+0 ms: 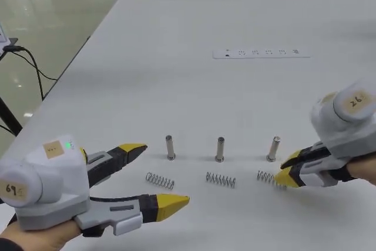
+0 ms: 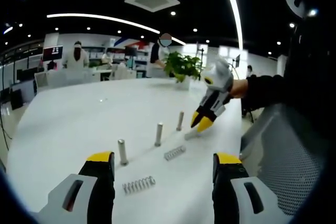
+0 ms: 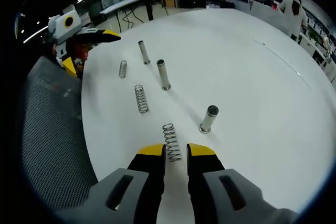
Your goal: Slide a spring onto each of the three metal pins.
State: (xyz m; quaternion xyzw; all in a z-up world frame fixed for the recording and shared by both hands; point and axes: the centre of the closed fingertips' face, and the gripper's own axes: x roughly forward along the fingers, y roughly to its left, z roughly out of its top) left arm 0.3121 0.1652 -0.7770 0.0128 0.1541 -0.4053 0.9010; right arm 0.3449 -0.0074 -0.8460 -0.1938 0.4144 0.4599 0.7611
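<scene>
Right gripper point(image 3: 177, 150) jaws stand narrowly apart around the near end of the right spring point(image 3: 170, 137); whether they pinch it I cannot tell; left gripper point(image 2: 163, 157) hovers low, jaws spread, empty; all springs lie flat beside the pins point(image 1: 220, 149); none threaded.

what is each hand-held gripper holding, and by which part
Left hand-held gripper: open, holding nothing. Right hand-held gripper: jaws straddle the near end of the rightmost small coiled metal spring; whether they pinch it cannot be told.
</scene>
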